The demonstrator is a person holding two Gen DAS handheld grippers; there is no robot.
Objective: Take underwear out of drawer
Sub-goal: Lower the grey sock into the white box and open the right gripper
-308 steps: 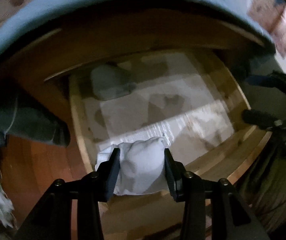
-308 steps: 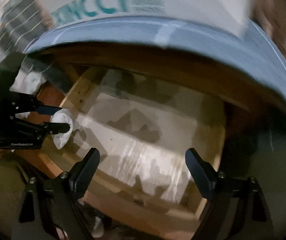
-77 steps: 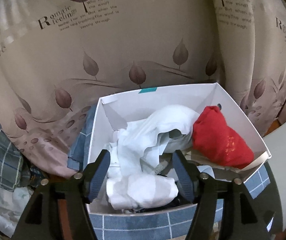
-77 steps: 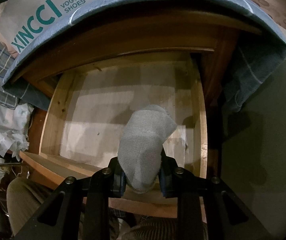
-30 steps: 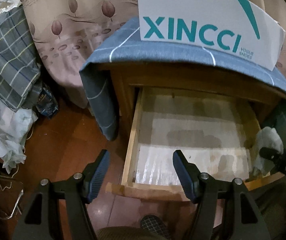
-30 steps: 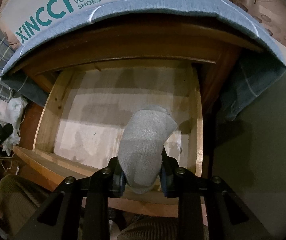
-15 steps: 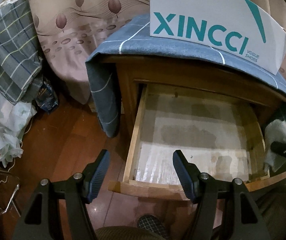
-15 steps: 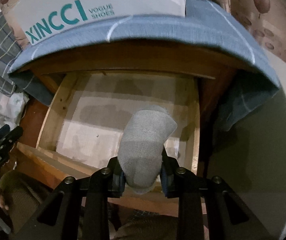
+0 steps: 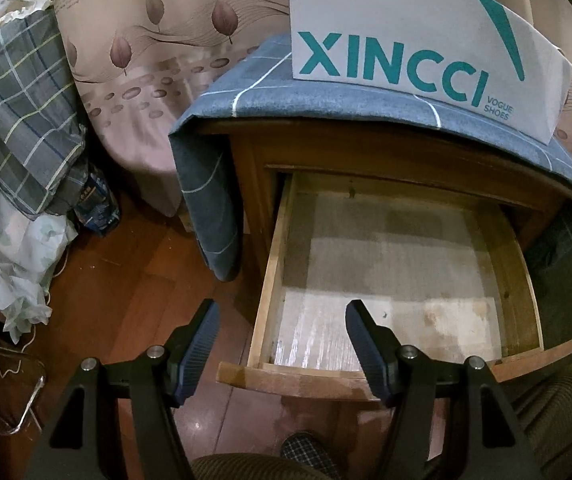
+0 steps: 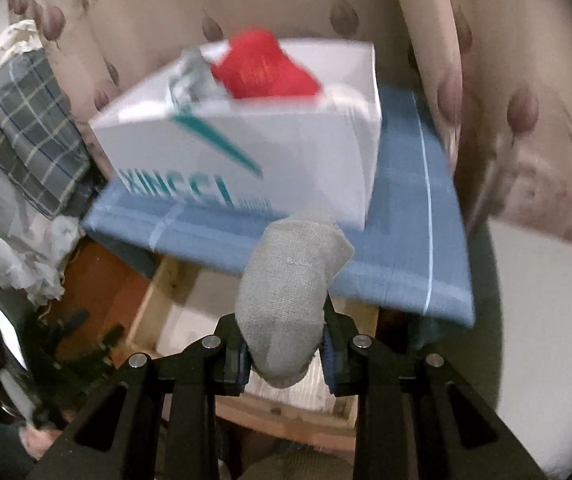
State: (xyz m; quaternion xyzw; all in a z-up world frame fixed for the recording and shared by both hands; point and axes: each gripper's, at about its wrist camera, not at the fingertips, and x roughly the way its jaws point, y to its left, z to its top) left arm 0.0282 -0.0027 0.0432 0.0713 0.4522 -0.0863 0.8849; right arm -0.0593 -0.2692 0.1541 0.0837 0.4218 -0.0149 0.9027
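Atop the blue cloth [image 10: 414, 240], white shoebox [image 10: 286, 152], red garment [image 10: 264, 70] inside

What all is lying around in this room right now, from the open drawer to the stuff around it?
wooden drawer: one, light wood, pulled open, nothing in it.
wooden nightstand: one, brown, holds the drawer.
blue checked cloth: one, draped over the nightstand top.
white cardboard shoebox: one, teal lettering, on the cloth.
red garment: one, in the shoebox with pale crumpled fabric.
grey knitted garment: one, clamped in the right gripper.
grey plaid bundle: one, left of the nightstand.
leaf-print curtain: beige, behind everything.
left gripper: black, open, holds nothing, over the drawer front.
right gripper: black, shut on the garment.
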